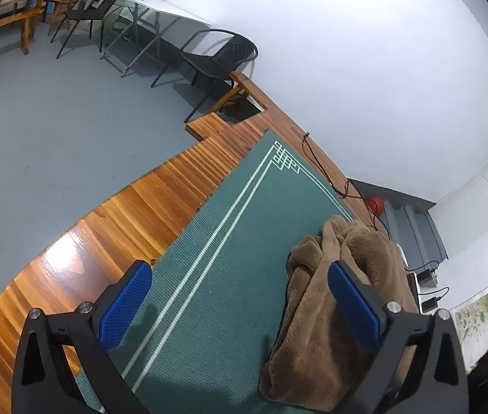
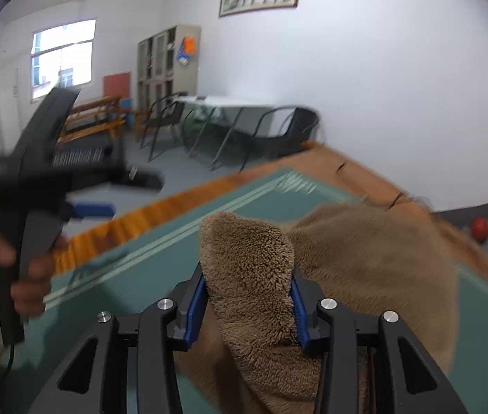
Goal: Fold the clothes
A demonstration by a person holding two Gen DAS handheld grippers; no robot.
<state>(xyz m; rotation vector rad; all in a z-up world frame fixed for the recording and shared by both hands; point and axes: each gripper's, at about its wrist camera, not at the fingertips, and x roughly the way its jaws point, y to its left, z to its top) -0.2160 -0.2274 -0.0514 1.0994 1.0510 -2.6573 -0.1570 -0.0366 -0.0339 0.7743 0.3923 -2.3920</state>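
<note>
A brown fleece garment point(image 1: 340, 296) lies bunched on the green mat point(image 1: 223, 269). My left gripper point(image 1: 240, 283) is open and empty above the mat, its right finger over the garment's left side. In the right wrist view my right gripper point(image 2: 248, 293) is shut on a fold of the brown fleece garment point(image 2: 247, 262), lifted above the green mat point(image 2: 147, 276). The rest of the garment hangs and spreads behind it. The left gripper point(image 2: 93, 208) shows at the left of that view, held in a hand, blurred.
The mat lies on a wooden platform point(image 1: 112, 227) with a grey floor point(image 1: 54, 131) beyond its edge. Black chairs point(image 1: 223, 55) and a folding table point(image 1: 154, 10) stand by the white wall. Cables point(image 1: 330, 172) and a red ball point(image 1: 375, 203) lie at the platform's far edge.
</note>
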